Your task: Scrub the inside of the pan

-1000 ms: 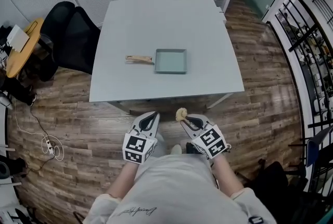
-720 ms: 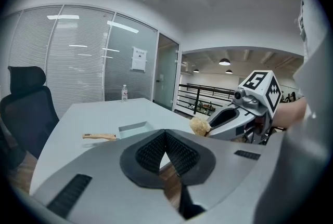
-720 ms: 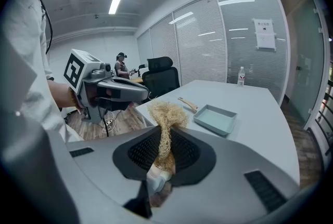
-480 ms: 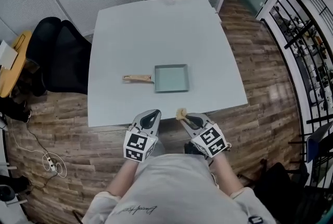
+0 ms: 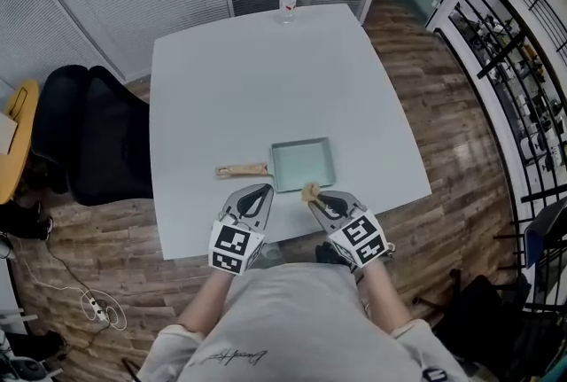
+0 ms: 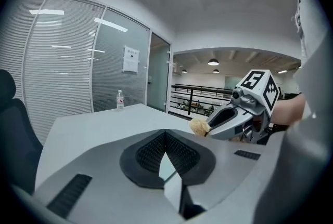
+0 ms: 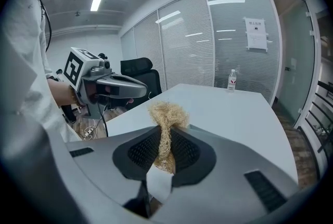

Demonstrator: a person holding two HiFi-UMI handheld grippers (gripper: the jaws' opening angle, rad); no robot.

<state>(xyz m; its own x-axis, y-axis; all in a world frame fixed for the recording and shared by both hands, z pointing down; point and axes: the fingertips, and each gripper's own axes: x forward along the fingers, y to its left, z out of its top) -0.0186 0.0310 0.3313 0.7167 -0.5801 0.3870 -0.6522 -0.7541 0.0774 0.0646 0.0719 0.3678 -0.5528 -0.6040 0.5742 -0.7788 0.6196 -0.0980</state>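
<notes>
A square pale-green pan point(image 5: 303, 164) with a wooden handle point(image 5: 242, 169) lies near the front edge of the grey table point(image 5: 230, 88). My left gripper point(image 5: 262, 191) is shut with nothing in it, its tips just short of the handle's near side. In the left gripper view the left gripper point(image 6: 165, 133) shows its jaws meeting. My right gripper point(image 5: 313, 198) is shut on a tan fibrous scrubber point(image 5: 309, 191) at the pan's front rim. The tuft of the scrubber point(image 7: 167, 113) sticks out above the pinched jaws of the right gripper point(image 7: 165, 137). The pan's inside looks bare.
A water bottle point(image 5: 287, 2) stands at the table's far edge. A black office chair point(image 5: 84, 141) sits left of the table, on wood flooring. Blinds and glass walls lie beyond; a railing point(image 5: 505, 61) runs along the right.
The table and pan have come much closer in the head view. Both grippers, earlier over the floor short of the table, now reach over its front edge by the pan.
</notes>
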